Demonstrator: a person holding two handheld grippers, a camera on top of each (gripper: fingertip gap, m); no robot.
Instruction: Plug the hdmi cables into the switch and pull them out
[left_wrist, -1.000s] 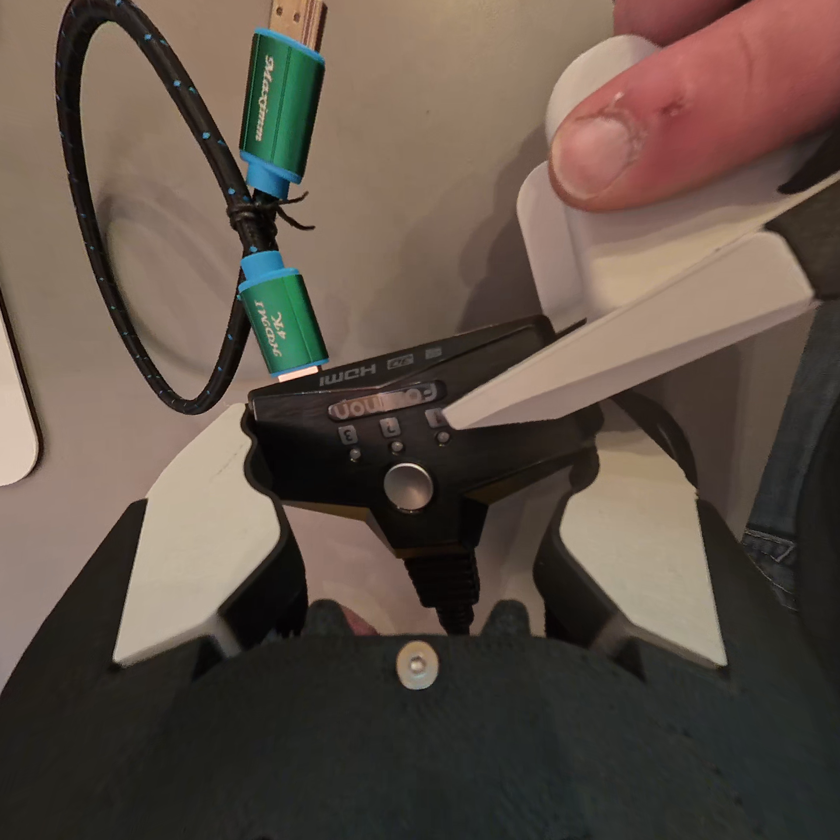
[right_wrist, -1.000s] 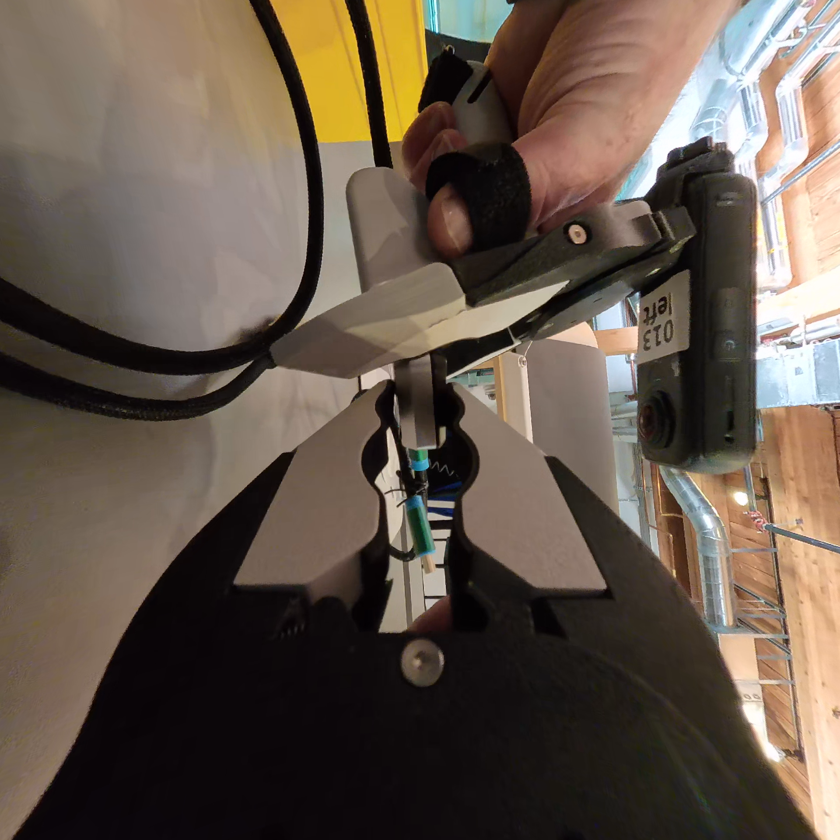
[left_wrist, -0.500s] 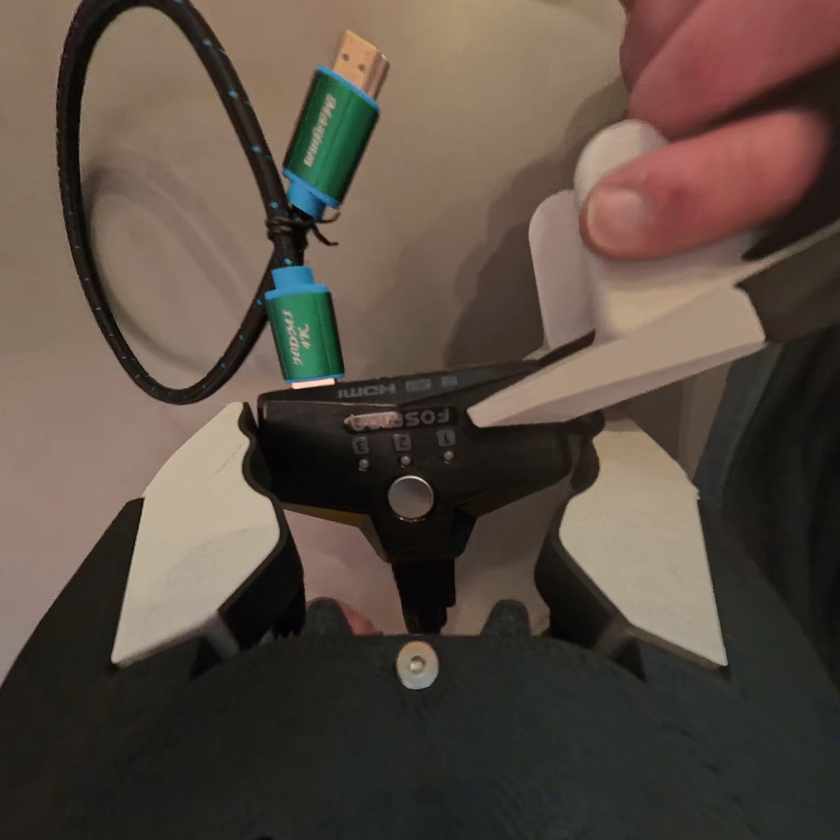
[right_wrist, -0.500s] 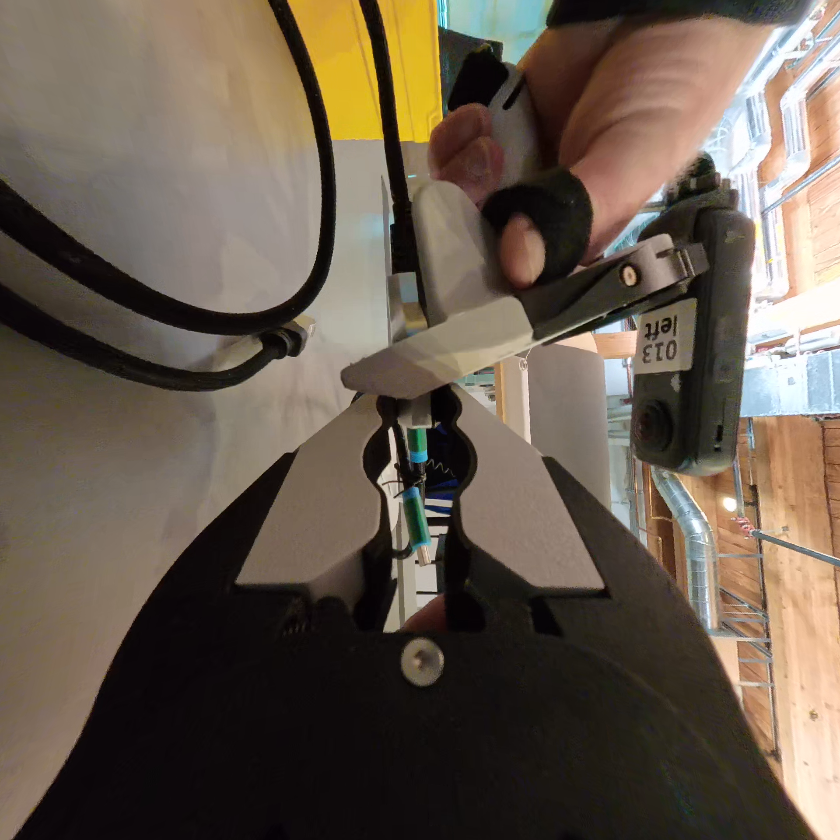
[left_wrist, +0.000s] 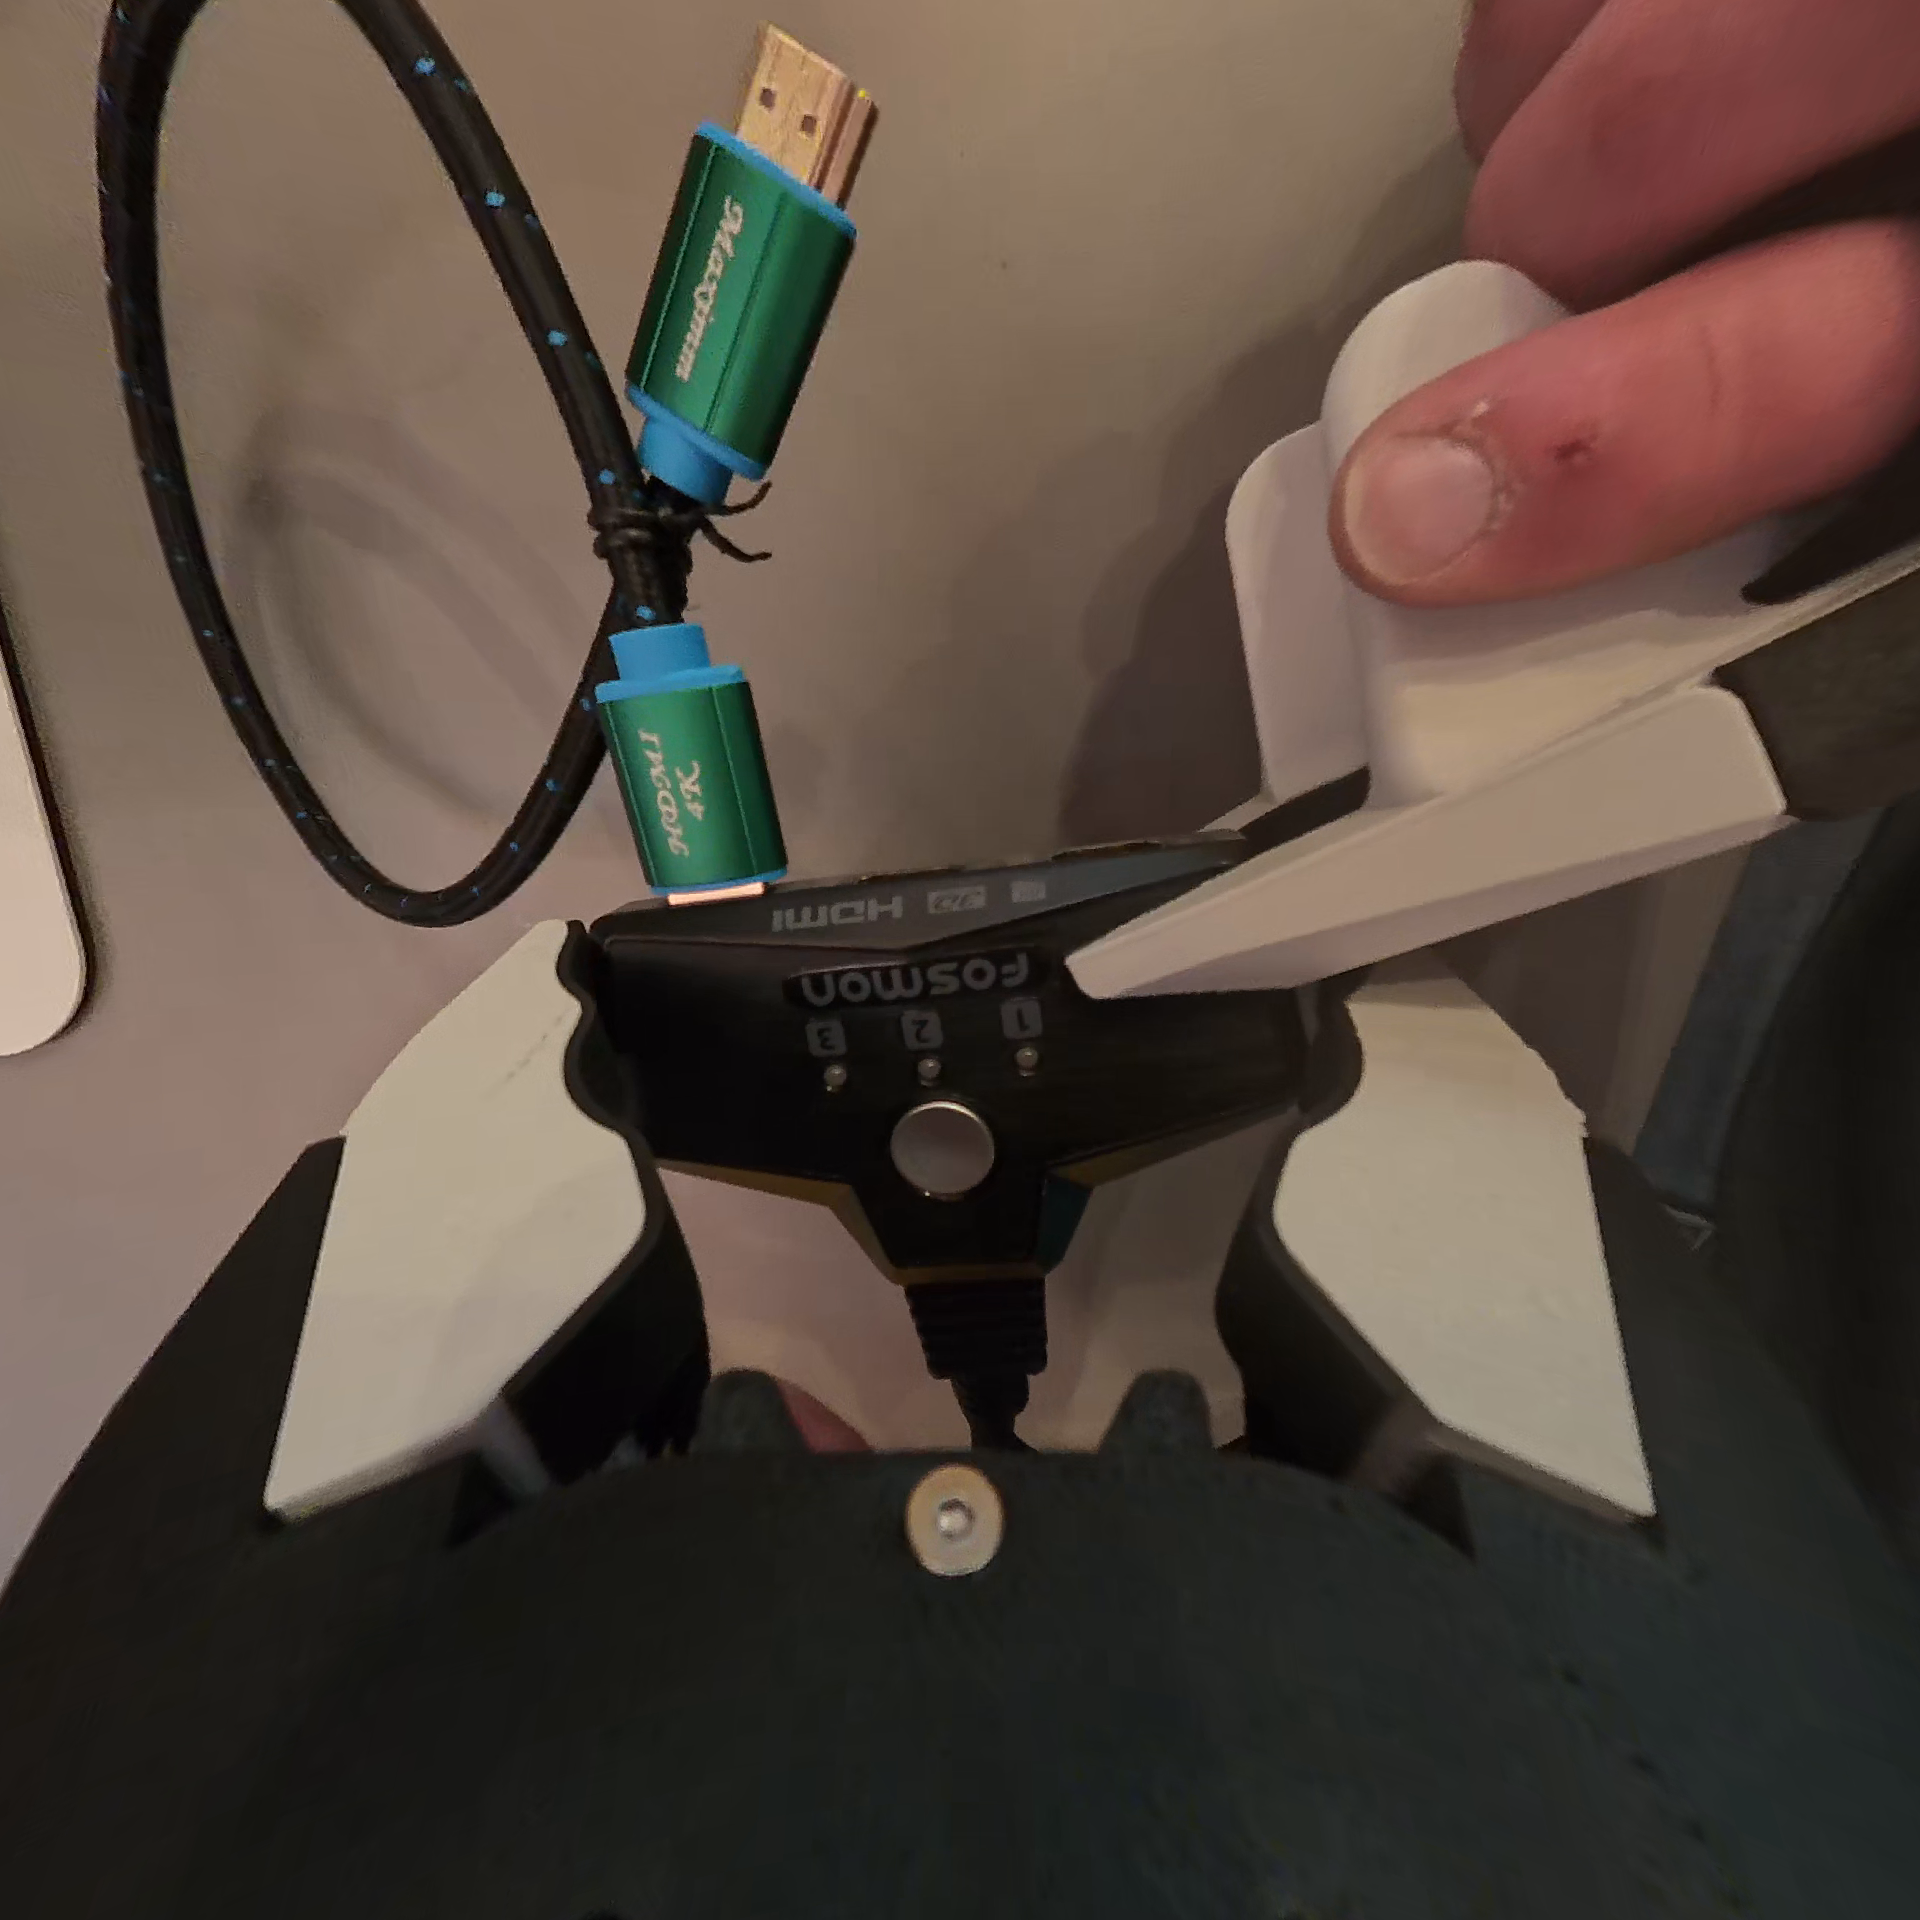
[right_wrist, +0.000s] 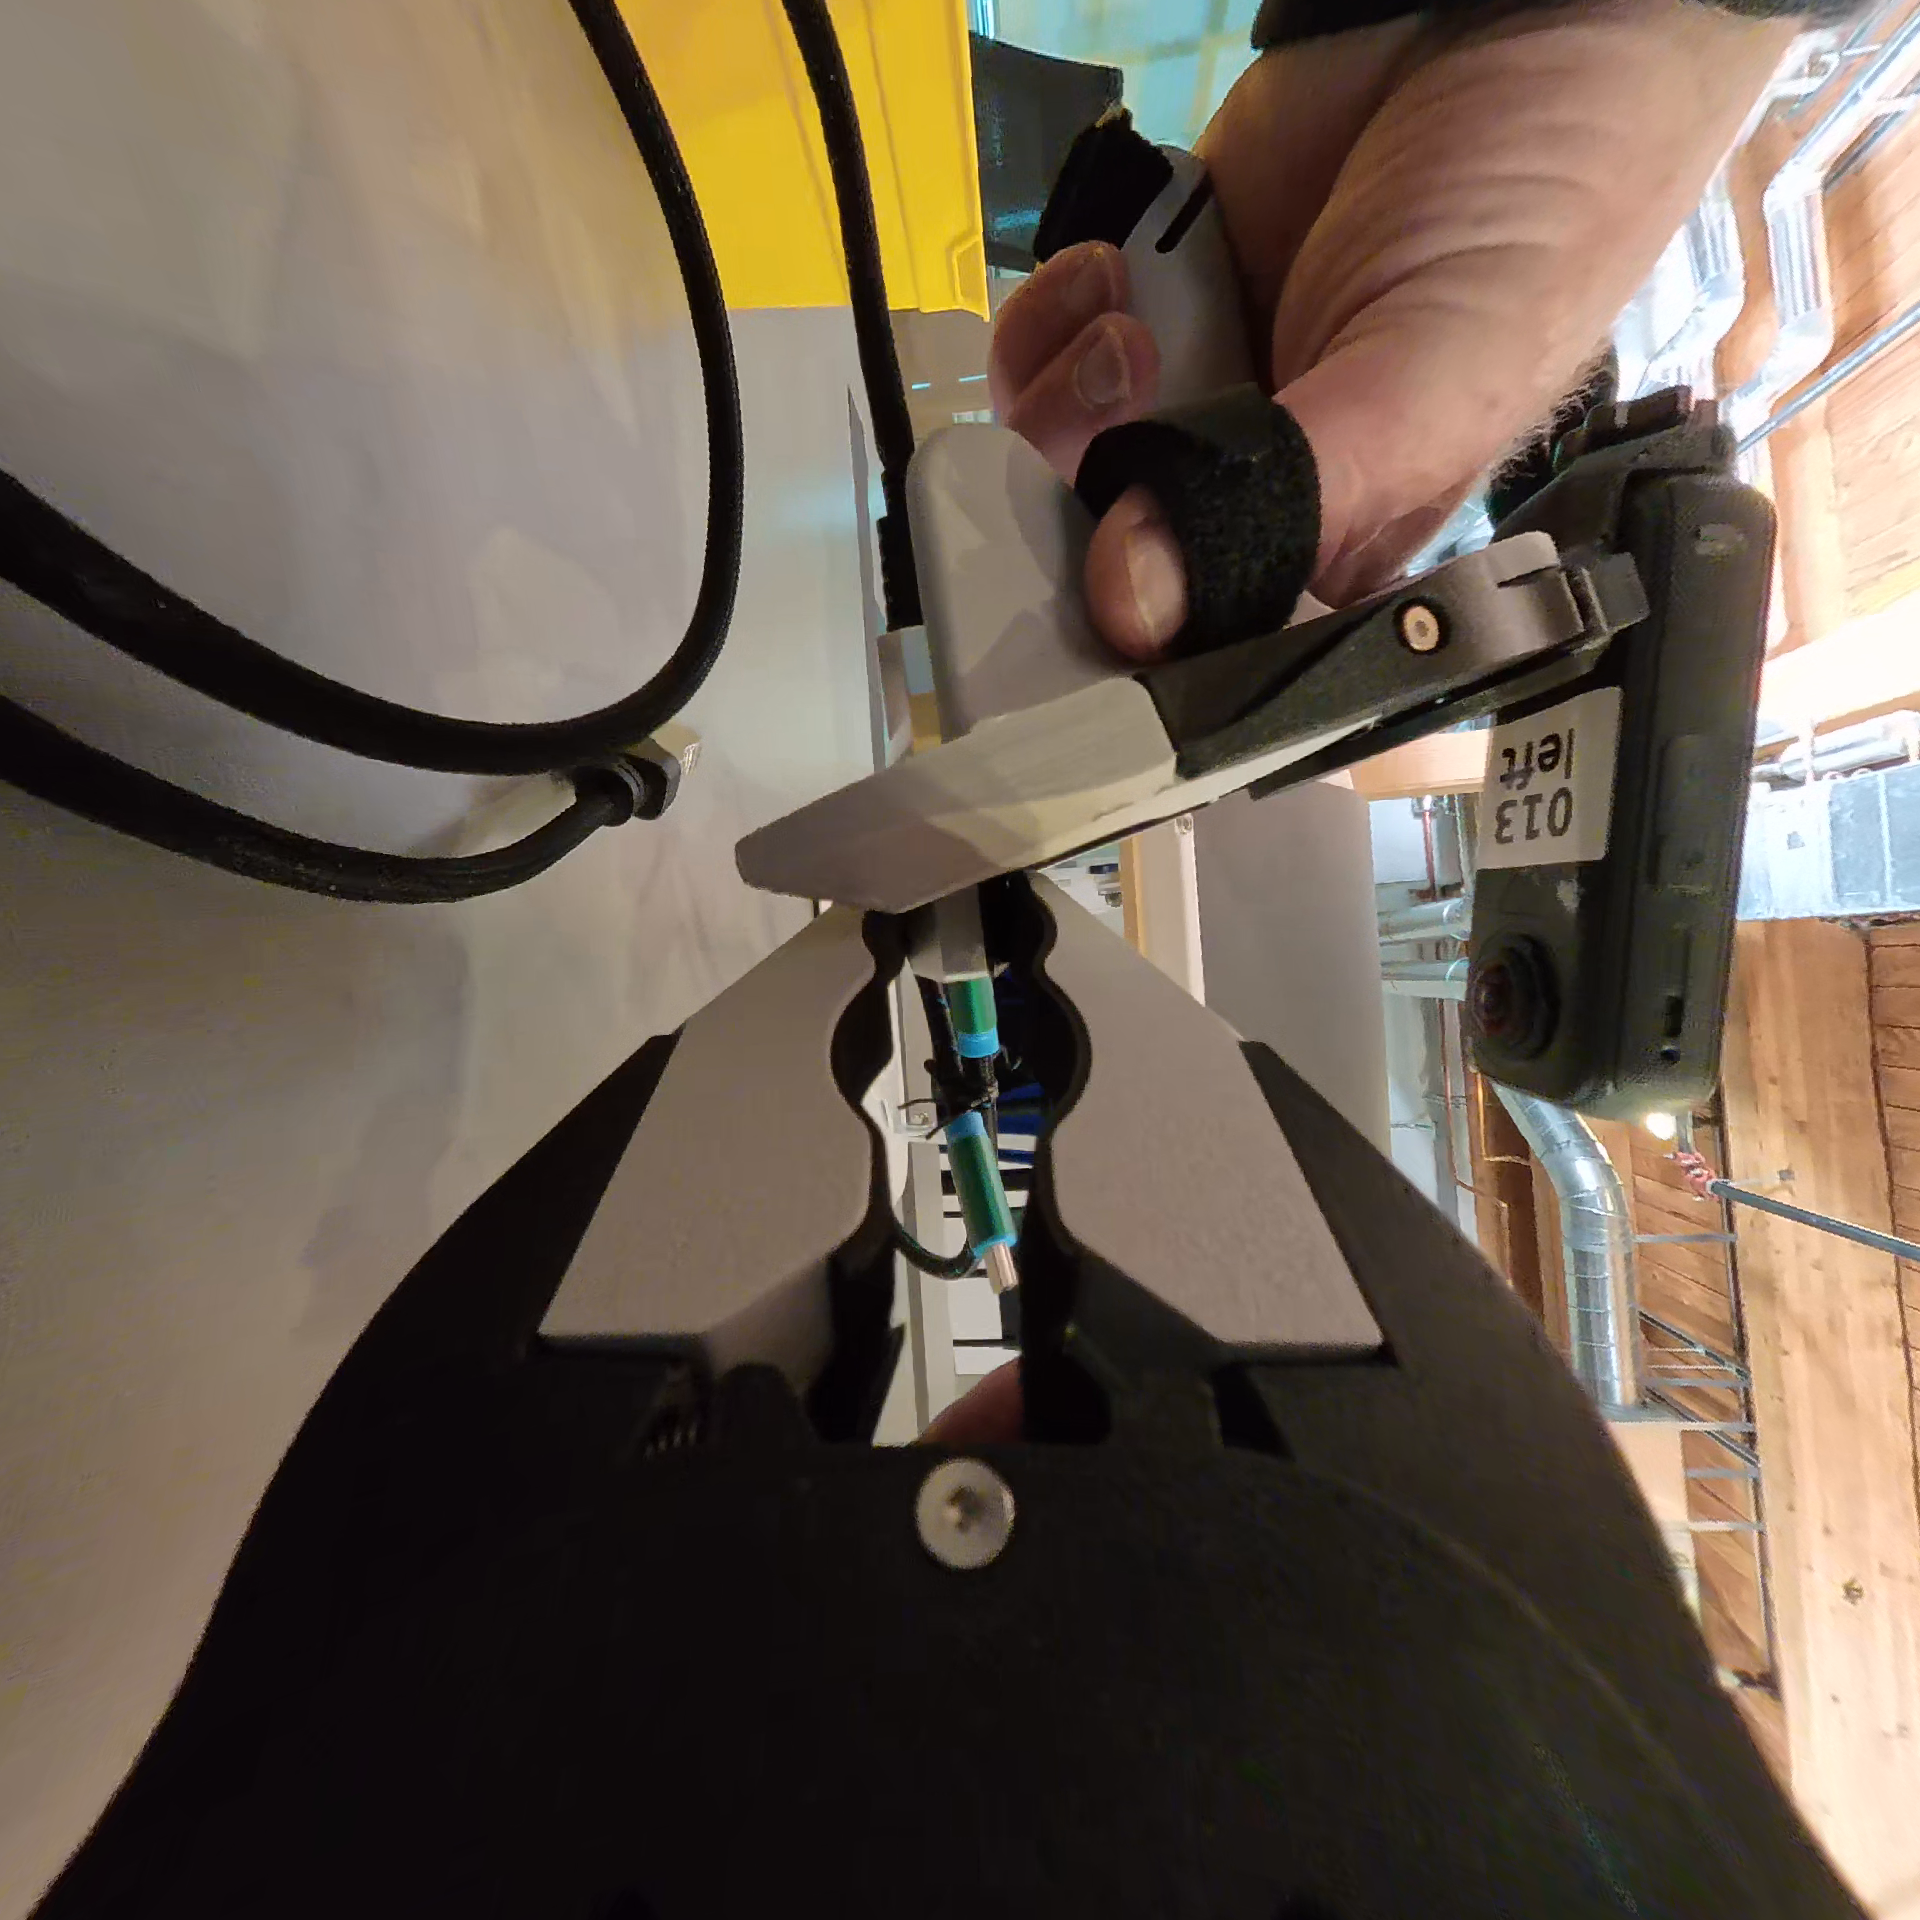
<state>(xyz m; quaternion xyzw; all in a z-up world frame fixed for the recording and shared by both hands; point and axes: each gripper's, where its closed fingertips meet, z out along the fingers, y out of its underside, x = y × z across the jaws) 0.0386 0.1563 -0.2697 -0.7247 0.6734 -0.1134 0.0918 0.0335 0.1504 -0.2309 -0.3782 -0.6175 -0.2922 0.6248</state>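
Left gripper (left_wrist: 940, 1049) clenches the switch (left_wrist: 940, 1081); right gripper's (right_wrist: 961, 935) jaws clamp its edge. Twisting could strain the seated green plug (left_wrist: 701, 795).

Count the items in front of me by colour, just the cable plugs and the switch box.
Green plugs: 2, one free, one seated in the switch
Black switch box: 1
Total: 3

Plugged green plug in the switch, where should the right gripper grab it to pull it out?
Pinch its green shell, below the blue collar, coming from the right: the cable loops off left and the free plug is tied above. It stands straight out of the switch, which the left gripper clamps, so pull along that axis.
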